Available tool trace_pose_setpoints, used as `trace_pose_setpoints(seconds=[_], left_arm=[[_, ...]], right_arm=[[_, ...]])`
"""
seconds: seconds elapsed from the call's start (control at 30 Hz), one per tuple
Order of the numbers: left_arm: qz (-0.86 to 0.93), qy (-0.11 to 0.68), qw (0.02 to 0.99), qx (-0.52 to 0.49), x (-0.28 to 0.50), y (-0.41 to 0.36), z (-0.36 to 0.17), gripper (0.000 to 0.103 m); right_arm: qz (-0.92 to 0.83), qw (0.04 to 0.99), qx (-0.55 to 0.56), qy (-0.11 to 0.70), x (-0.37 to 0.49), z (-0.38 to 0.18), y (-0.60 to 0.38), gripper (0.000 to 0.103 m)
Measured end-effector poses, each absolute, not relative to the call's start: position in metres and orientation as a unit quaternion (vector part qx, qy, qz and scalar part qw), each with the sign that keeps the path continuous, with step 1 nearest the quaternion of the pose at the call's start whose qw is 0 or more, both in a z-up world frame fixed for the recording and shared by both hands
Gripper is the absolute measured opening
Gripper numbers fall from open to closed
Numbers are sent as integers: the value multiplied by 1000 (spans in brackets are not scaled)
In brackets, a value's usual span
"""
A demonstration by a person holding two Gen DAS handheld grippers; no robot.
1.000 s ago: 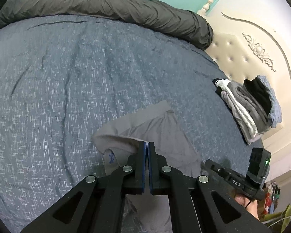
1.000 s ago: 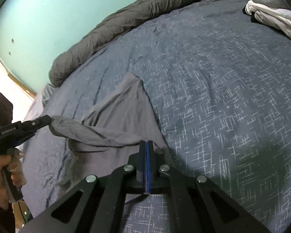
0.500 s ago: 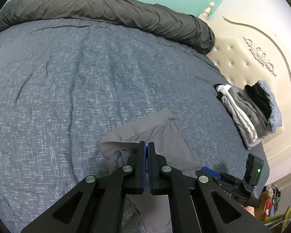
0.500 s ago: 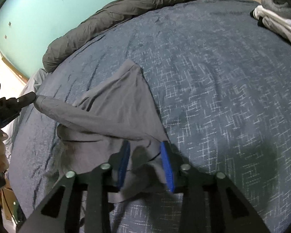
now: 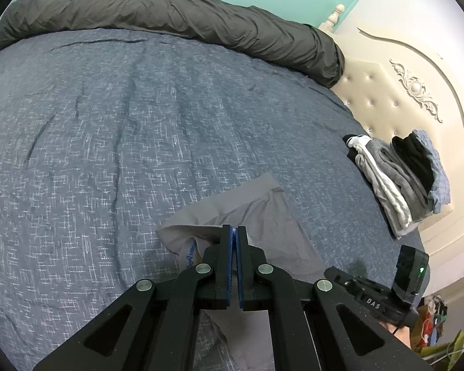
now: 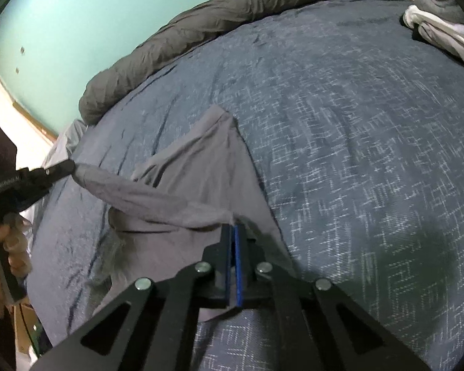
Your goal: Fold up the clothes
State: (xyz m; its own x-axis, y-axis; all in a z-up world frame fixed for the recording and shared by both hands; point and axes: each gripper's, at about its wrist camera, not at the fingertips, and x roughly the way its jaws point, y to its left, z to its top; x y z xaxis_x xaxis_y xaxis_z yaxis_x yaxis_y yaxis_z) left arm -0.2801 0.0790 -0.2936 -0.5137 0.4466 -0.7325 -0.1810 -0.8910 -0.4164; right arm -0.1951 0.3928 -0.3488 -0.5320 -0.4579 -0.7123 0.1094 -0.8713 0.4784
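A grey garment (image 5: 263,213) lies crumpled on the blue bed sheet (image 5: 108,123). My left gripper (image 5: 234,231) is shut on one corner of it, near a small blue print. The right wrist view shows that left gripper (image 6: 72,166) holding the corner lifted, so a taut band of the garment (image 6: 207,170) stretches across to my right gripper (image 6: 233,227). The right gripper's jaws are closing, with the garment's edge pinched between the blue pads. The right gripper (image 5: 329,273) also shows low at the right of the left wrist view.
A stack of folded clothes (image 5: 399,179) sits by the cream headboard (image 5: 402,92), also visible as folded clothes (image 6: 442,34) at the top right. A rolled dark grey duvet (image 5: 170,9) lies along the far edge. A person's hand (image 6: 3,247) grips the left handle.
The right gripper's jaws stood open over the garment half a second ago and have since come together on its edge. The left gripper stayed shut on its corner.
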Motion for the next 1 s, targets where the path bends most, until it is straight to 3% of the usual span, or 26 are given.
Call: trace_pose_setpoints(seconds=[0.47, 0.8, 0.9, 1.0], left_arm=[[846, -103, 207, -480, -329, 136, -280, 2], [813, -74, 235, -528, -379, 214, -320, 2], [813, -71, 230, -530, -379, 214, -323, 8], [825, -73, 226, -512, -373, 195, -313, 22]], right_arm=[[-848, 181, 433, -247, -162, -329, 425, 1], [-834, 173, 447, -271, -165, -344, 443, 1], [-830, 172, 456, -270, -166, -350, 443, 1], [-829, 171, 459, -270, -167, -352, 444, 1]])
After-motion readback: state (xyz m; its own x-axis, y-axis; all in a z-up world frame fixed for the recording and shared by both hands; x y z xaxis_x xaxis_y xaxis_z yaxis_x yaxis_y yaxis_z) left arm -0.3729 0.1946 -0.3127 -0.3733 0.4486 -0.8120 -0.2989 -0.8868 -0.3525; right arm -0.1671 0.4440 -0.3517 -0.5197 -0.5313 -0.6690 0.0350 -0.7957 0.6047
